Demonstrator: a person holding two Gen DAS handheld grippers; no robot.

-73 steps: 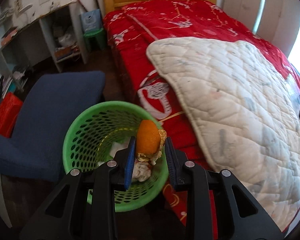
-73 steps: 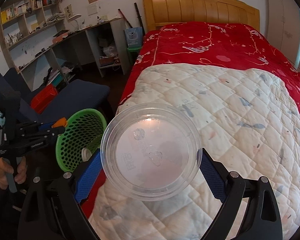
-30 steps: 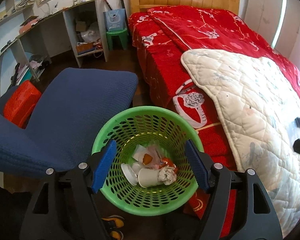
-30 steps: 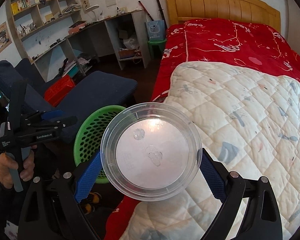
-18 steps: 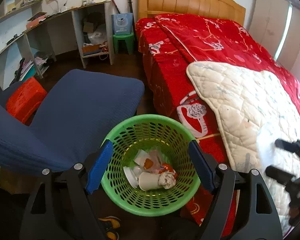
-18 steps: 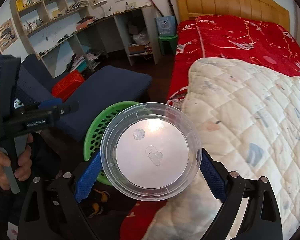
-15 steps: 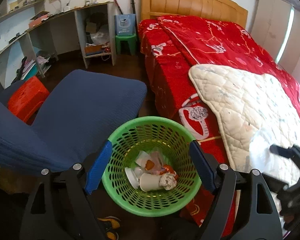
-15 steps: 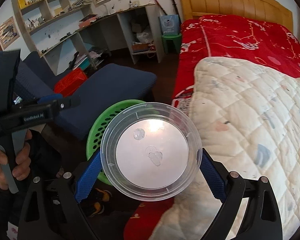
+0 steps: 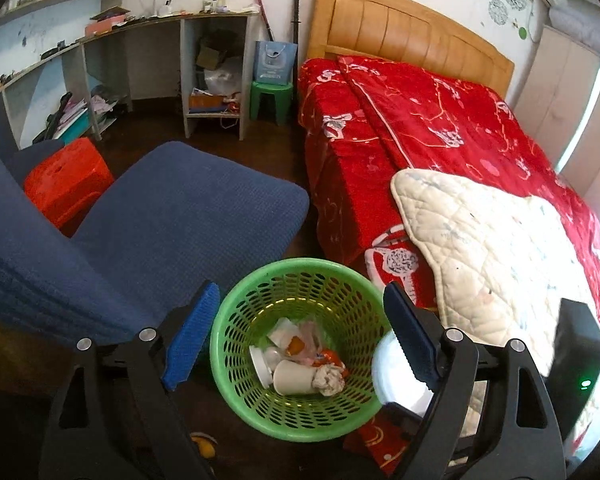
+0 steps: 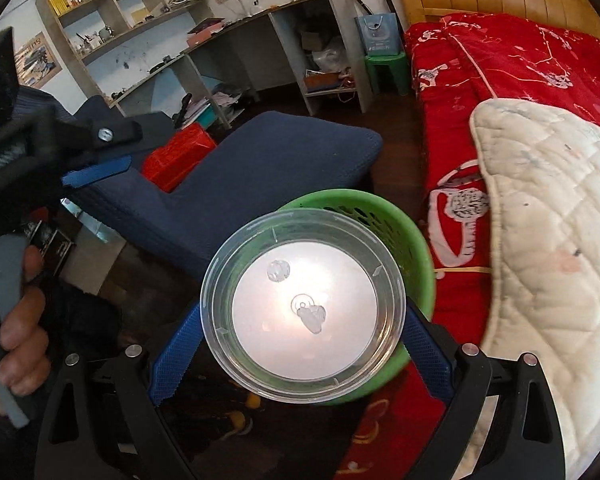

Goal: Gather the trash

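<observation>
Clear plastic, round and shallow, the container (image 10: 302,314) sits clamped between the blue pads of the right gripper (image 10: 300,354), whose fingers (image 10: 174,360) press on its rim from both sides; in the right wrist view it hangs over the near side of the green perforated basket (image 10: 418,252), covering much of the basket's mouth. From the left wrist view a pale edge of the same container (image 9: 392,376) shows at the basket's right rim, behind the right-hand finger. The left gripper (image 9: 296,334) holds nothing: its fingers (image 9: 190,338) are spreading wider and straddle the basket (image 9: 236,316) from above. Inside the basket lie a white paper cup (image 9: 294,377) on its side, a crumpled tissue (image 9: 329,378), a piece of orange peel (image 9: 294,345) and some wrappers. The basket stands on the dark floor between a blue cushioned chair (image 9: 180,220) and a bed (image 9: 420,128) with a red blanket, over which a cream quilted cover (image 9: 496,256) lies.
</observation>
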